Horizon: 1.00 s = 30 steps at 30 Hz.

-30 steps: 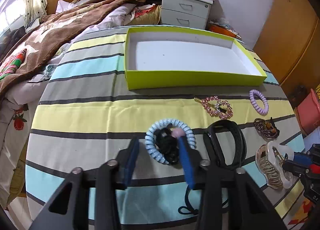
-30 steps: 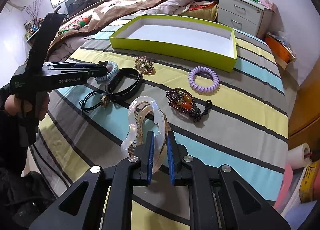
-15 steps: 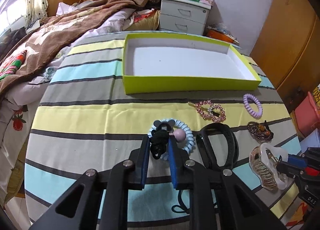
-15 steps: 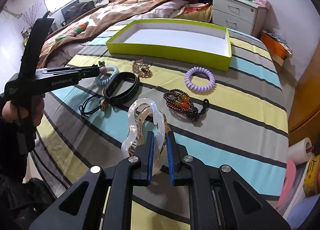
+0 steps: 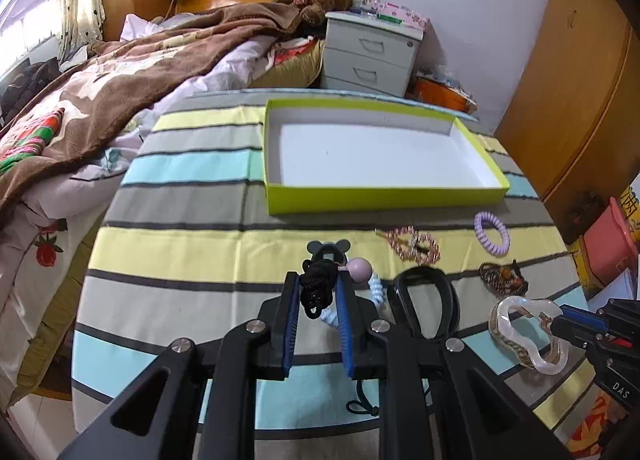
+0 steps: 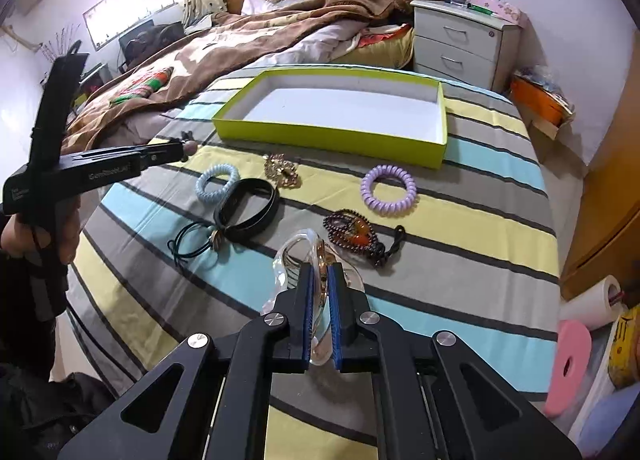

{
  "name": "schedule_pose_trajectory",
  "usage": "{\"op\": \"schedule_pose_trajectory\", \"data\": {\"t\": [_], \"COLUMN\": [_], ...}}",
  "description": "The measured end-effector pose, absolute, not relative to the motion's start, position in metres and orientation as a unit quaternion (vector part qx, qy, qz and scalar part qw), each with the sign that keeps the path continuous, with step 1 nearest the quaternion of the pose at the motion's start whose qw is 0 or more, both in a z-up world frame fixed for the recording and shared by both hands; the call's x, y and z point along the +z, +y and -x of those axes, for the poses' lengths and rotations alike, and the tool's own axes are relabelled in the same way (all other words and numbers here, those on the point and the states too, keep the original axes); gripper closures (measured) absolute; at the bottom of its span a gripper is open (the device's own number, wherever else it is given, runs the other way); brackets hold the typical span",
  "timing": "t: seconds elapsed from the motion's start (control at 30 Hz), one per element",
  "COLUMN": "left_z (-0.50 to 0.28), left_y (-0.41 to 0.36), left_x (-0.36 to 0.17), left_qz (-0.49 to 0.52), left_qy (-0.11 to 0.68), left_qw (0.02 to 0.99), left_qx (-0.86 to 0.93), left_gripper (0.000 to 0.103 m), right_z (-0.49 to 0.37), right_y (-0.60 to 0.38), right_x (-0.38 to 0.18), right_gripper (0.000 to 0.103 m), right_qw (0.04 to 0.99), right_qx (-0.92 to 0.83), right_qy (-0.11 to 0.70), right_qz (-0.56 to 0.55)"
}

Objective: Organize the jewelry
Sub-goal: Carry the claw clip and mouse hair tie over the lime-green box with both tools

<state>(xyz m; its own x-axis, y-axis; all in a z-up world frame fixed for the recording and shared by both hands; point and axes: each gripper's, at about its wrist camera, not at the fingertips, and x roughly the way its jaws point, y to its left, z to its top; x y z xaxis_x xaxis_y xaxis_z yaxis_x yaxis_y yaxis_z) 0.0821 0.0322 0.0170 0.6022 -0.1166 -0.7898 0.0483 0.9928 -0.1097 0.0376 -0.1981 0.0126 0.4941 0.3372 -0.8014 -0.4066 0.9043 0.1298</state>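
Nearest us, our left hand-held gripper (image 5: 318,302) has just clamped shut on the black hair tie (image 5: 319,289) and lifted it clear of the blue coil tie (image 6: 217,182) on the striped surface (image 5: 200,252). At four o'clock, our right hand-held gripper (image 6: 319,314) stays closed on the clear hair claw (image 6: 310,260). Both pieces are ready for the empty green box (image 5: 384,196) at twelve o'clock.

striped cloth-covered table (image 6: 460,196), green tray (image 6: 332,136), hair ties (image 6: 388,184)

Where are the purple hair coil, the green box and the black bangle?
Purple coil (image 6: 388,190), right wrist view, its near loop.
Green box (image 6: 332,140), right wrist view, its near wall.
Black bangle (image 6: 256,220), right wrist view, its near band.
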Motion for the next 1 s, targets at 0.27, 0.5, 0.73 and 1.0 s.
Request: {"op": "schedule_pose_trajectory", "data": {"t": [0.27, 0.5, 0.73, 1.0], "left_z": [-0.084, -0.086, -0.088, -0.09], "left_y": [0.037, 0.036, 0.033, 0.033], "left_x": [0.023, 0.021, 0.017, 0.015], "left_qz": [0.042, 0.041, 0.038, 0.039], "left_qy": [0.437, 0.439, 0.445, 0.447], "left_qw": [0.897, 0.896, 0.893, 0.892], "left_qx": [-0.043, -0.044, -0.046, -0.047], "left_gripper": [0.084, 0.084, 0.084, 0.084], "right_z": [-0.038, -0.036, -0.049, -0.05], "right_y": [-0.21, -0.211, -0.201, -0.201], "right_x": [0.01, -0.001, -0.01, -0.009], "right_gripper": [0.096, 0.095, 0.084, 0.09], "right_qw": [0.868, 0.865, 0.857, 0.854], "right_qx": [0.212, 0.206, 0.185, 0.187], "right_qy": [0.449, 0.456, 0.479, 0.482], "right_qz": [0.002, 0.0, 0.047, 0.058]}}
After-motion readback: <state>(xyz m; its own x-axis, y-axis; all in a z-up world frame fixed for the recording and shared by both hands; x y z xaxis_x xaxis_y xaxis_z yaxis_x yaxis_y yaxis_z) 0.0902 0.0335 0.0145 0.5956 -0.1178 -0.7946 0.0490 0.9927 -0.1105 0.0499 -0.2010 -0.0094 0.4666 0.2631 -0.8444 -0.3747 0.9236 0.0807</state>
